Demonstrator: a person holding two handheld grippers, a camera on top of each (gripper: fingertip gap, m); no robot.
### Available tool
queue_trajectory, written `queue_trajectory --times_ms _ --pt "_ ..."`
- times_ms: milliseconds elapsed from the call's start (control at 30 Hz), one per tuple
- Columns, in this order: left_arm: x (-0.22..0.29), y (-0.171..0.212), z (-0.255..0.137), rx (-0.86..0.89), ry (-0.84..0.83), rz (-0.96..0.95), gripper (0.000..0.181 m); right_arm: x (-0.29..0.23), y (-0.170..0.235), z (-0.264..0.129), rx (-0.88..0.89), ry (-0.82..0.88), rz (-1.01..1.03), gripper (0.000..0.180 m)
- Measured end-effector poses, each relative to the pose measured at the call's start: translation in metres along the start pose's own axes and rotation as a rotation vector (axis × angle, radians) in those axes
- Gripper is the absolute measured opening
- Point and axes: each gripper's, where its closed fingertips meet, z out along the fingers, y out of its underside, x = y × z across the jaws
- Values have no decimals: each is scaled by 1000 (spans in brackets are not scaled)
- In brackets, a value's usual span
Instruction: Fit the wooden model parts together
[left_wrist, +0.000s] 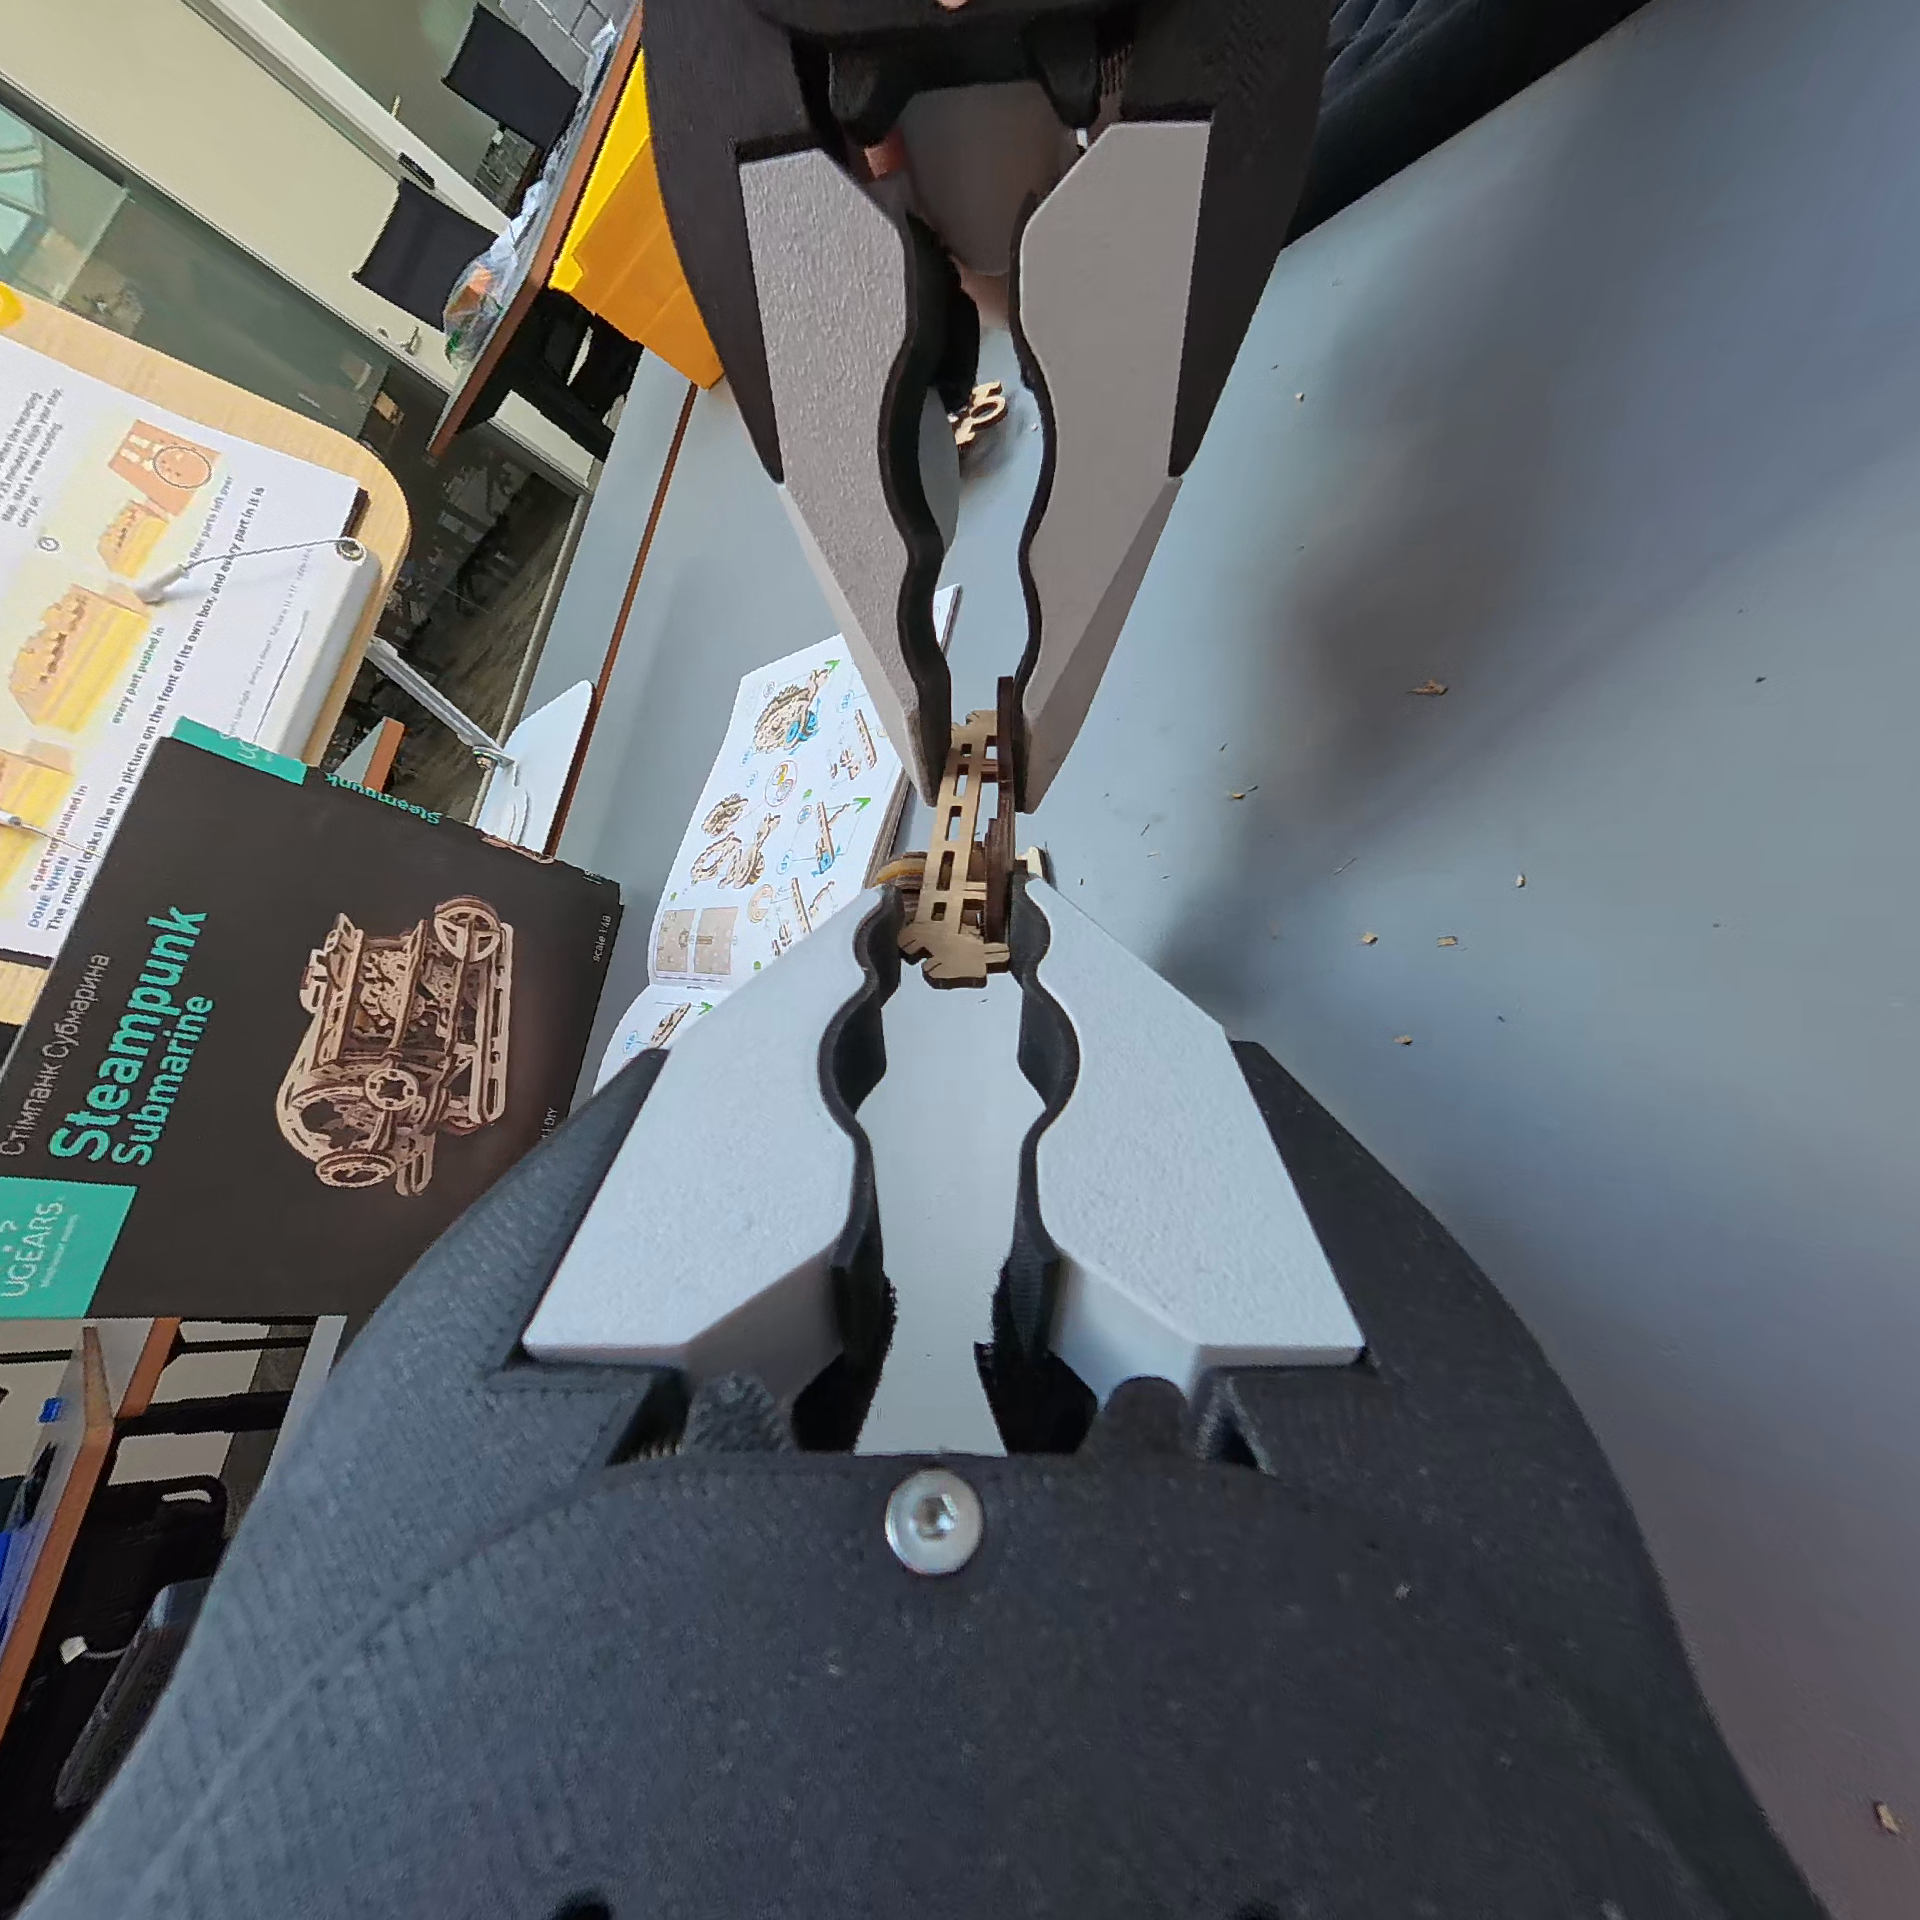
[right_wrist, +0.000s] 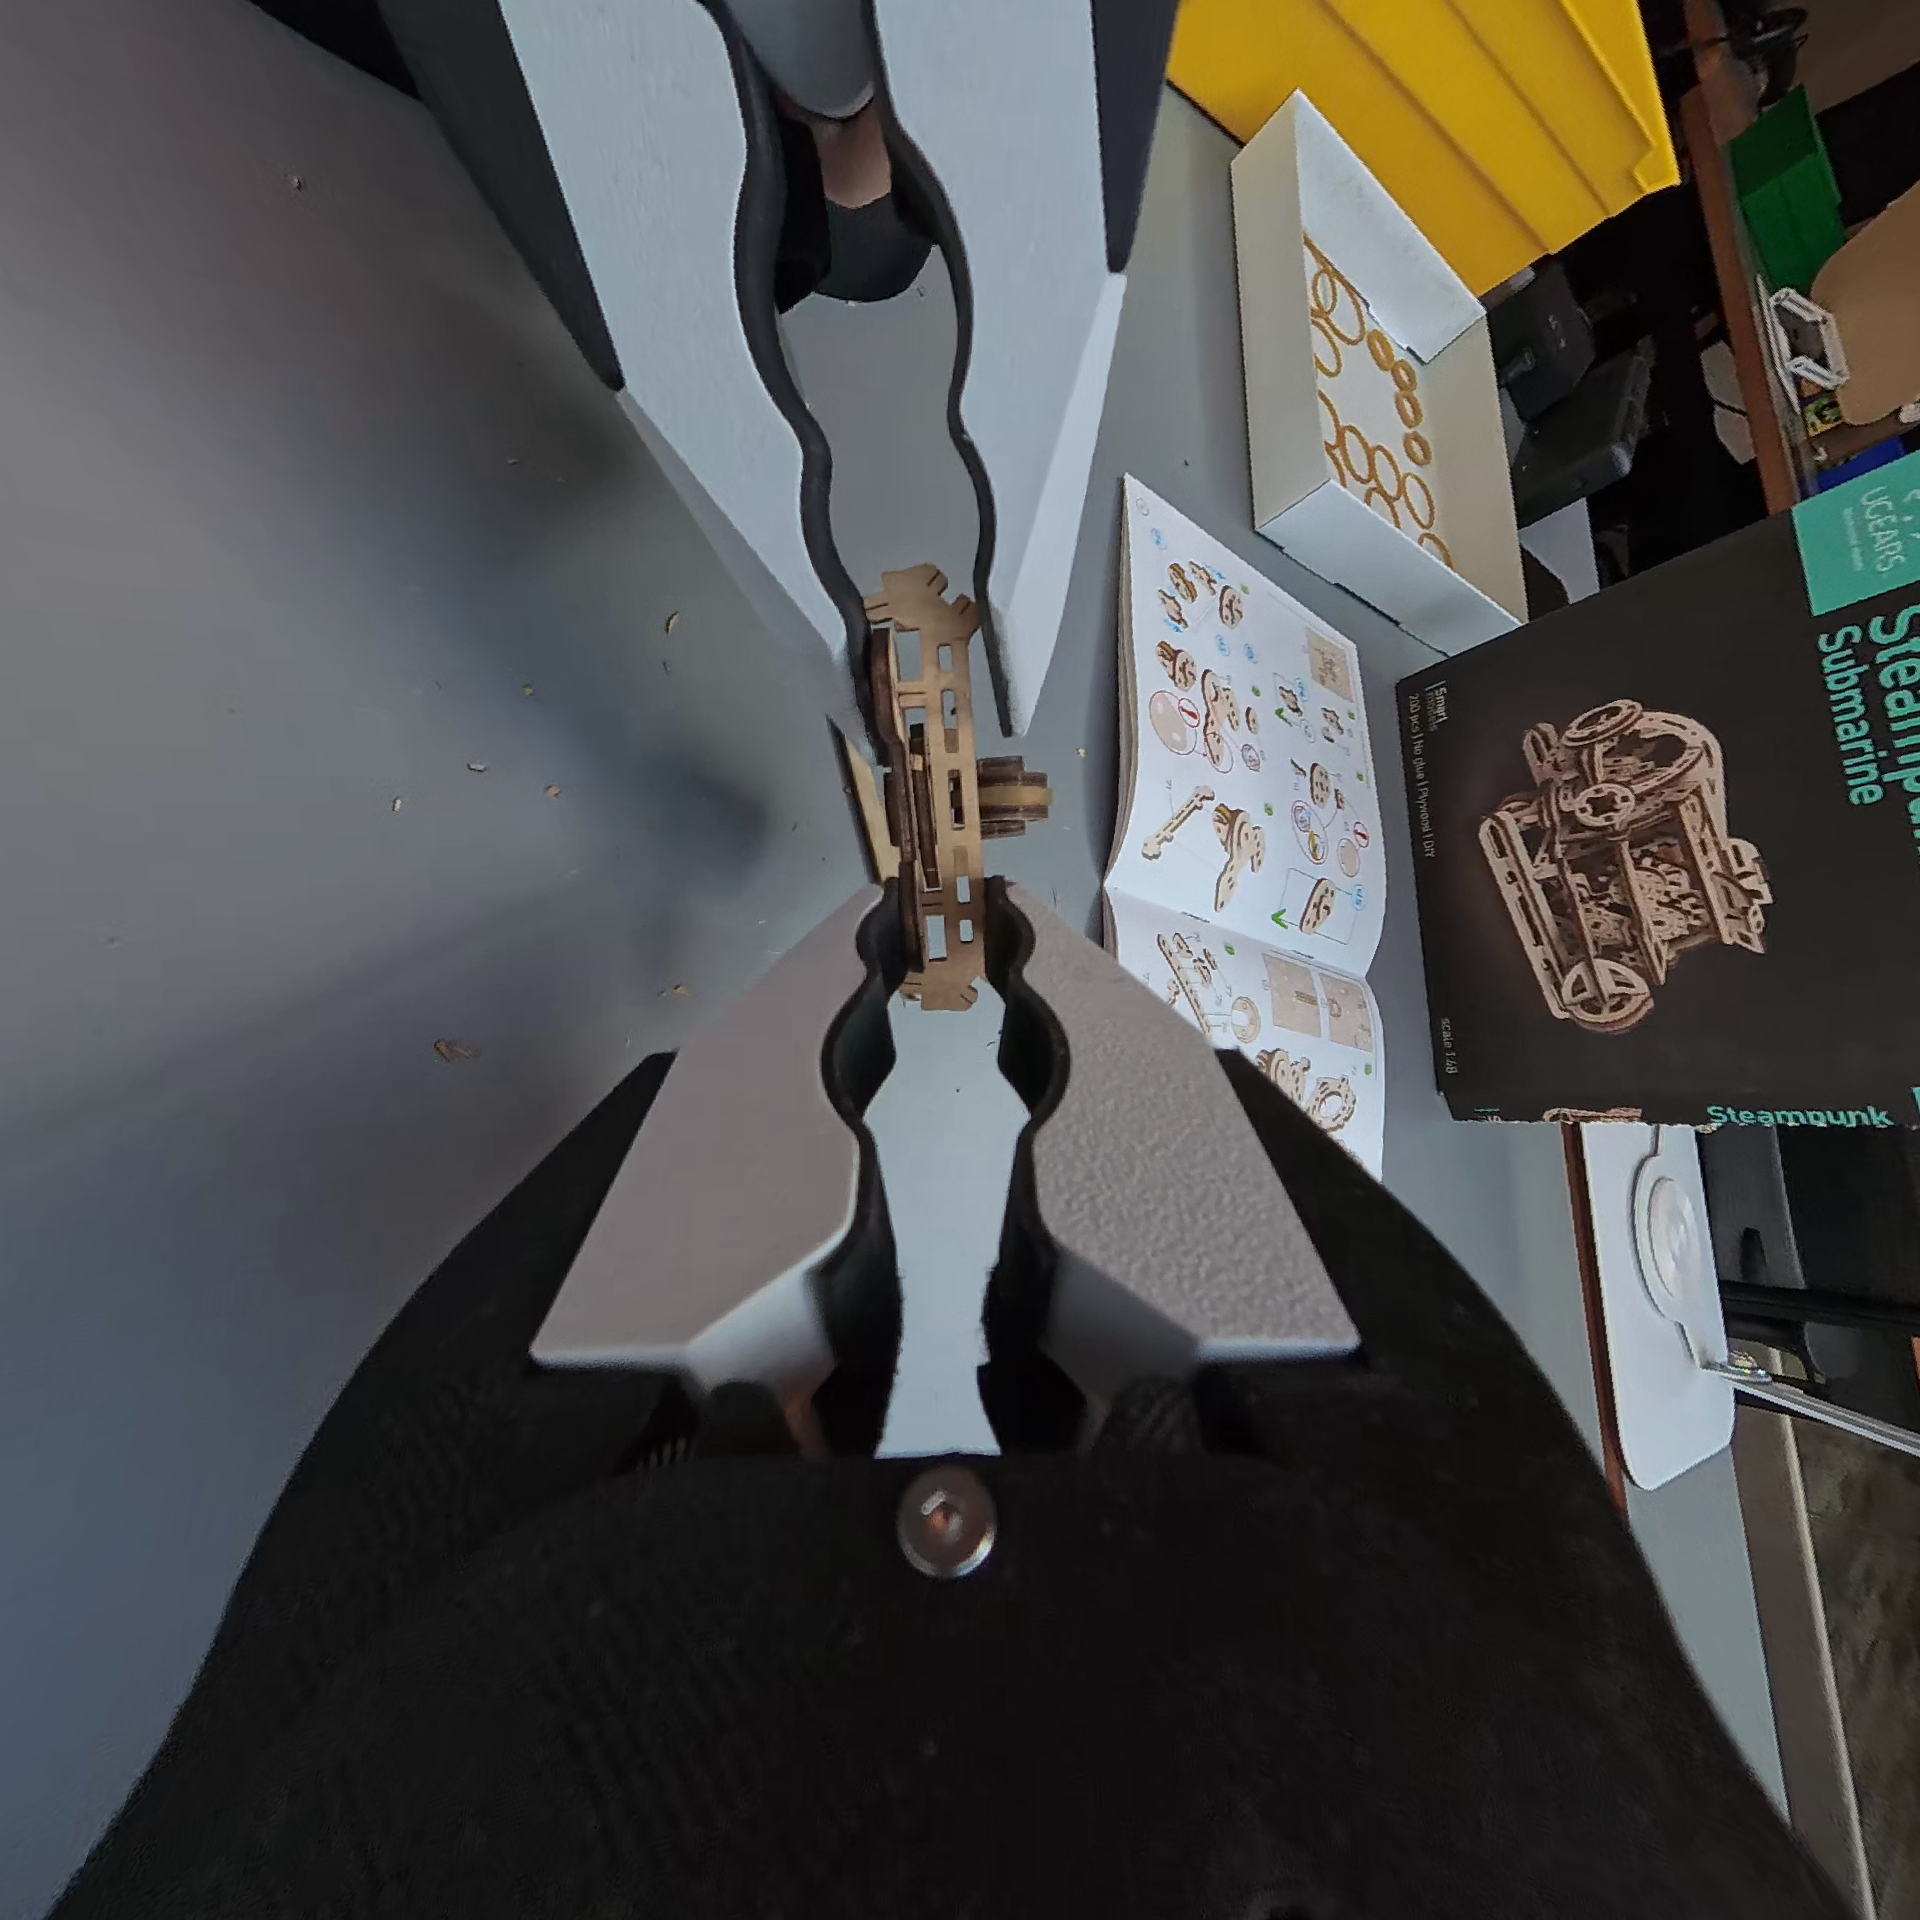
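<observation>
Your left claw (left_wrist: 961, 914) and right claw (right_wrist: 940, 940) each pinch opposite ends of the same wooden model part (left_wrist: 961, 862), held in the air above the grey counter (left_wrist: 1558, 727), beside the open booklet (right_wrist: 1247, 779).

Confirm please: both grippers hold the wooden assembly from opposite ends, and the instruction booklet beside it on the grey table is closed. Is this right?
Not quite: the instruction booklet lies open, as the right wrist view shows. The rest holds: left gripper and right gripper hold the wooden assembly from opposite ends above the grey table.

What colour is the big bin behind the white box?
Bright yellow bin, best seen in the right wrist view.
</observation>
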Motion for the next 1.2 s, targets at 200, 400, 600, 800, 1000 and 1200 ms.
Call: queue_trajectory --times_ms 200,400,600,800,1000,1200 --pt "1 -1 0 2 -6 23 18 -3 -1 -3 40 -69 56 16" --pt "7 3 4 -28 10 59 19 -8 4 1 12 -83 32 13" --pt "7 8 5 -42 19 41 19 -8 6 6 -2 -65 42 13" --pt "10 11 7 -54 37 37 18 -10 8 7 -20 -55 4 13" --pt "9 12 5 -59 41 20 18 -9 6 7 -18 -32 1 12" --pt "6 12 5 -58 24 24 19 -8 5 7 -31 -13 1 12"
